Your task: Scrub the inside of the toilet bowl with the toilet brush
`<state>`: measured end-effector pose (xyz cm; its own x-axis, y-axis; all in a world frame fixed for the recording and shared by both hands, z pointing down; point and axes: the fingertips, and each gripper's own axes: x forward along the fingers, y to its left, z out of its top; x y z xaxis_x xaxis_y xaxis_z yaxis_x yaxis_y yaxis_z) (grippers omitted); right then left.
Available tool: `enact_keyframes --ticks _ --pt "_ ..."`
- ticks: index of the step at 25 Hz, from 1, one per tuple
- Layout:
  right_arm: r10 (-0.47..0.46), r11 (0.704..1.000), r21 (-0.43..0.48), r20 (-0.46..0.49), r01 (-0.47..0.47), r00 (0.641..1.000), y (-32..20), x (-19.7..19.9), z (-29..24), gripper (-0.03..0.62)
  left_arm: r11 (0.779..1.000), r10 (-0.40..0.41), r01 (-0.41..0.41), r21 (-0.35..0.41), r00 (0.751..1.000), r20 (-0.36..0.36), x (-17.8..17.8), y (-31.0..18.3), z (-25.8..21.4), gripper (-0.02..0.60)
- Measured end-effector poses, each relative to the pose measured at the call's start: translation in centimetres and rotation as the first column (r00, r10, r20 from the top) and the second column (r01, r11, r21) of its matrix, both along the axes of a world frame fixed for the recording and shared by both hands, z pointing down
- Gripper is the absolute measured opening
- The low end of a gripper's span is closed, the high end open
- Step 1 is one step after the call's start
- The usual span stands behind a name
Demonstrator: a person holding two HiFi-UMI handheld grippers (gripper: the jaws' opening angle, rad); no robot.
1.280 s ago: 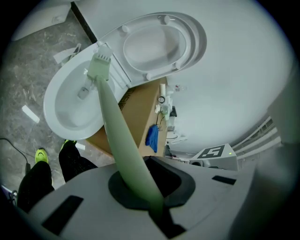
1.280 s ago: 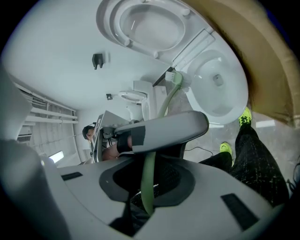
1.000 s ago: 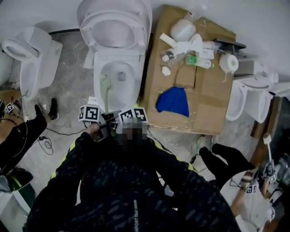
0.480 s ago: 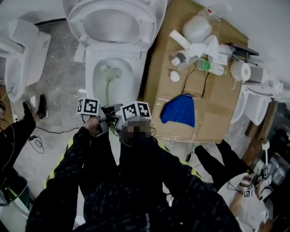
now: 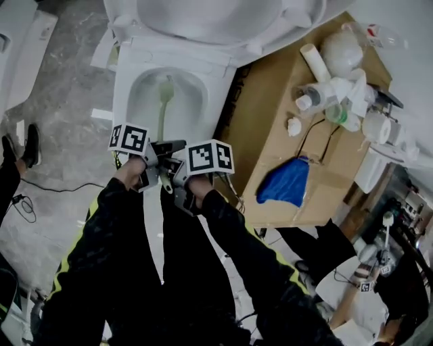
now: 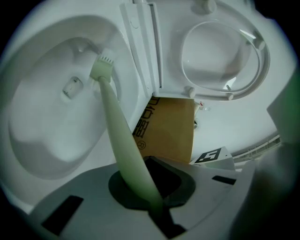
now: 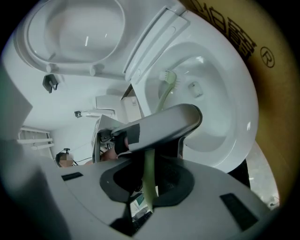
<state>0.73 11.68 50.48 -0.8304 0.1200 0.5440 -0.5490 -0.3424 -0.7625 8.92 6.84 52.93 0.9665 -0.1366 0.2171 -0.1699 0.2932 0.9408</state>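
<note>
The white toilet bowl lies open below me, seat and lid raised. A pale green toilet brush reaches into it, its head against the bowl's inner wall near the back. Both grippers hold the brush handle over the bowl's front rim. My left gripper is shut on the handle, and my right gripper is shut on the same handle just behind it. In the right gripper view the handle passes between the jaws, and the brush head shows past the left gripper's body.
A big cardboard box stands right of the toilet, carrying bottles, a paper roll and a blue cloth. Another person's shoe and a cable are on the floor at the left. More toilets stand at the right.
The view has closed in on the bowl. The brush head has travelled from the bowl's left side toward its back wall. Both grippers stay shut on the handle.
</note>
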Motion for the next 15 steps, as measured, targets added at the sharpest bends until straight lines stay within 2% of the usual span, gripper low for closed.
enact_keyframes --ticks 5,15 --pt "0.082 0.997 -0.016 0.004 -0.082 0.997 -2.3 -0.2 3.1 0.066 1.0 -0.004 0.003 -0.014 0.999 -0.042 0.0 -2.2 2.8 0.011" --pt "0.085 0.996 0.014 -0.056 -0.084 0.995 -2.5 1.3 5.5 0.066 0.999 0.045 -0.044 0.019 0.998 -0.036 1.5 -2.1 5.2 0.011"
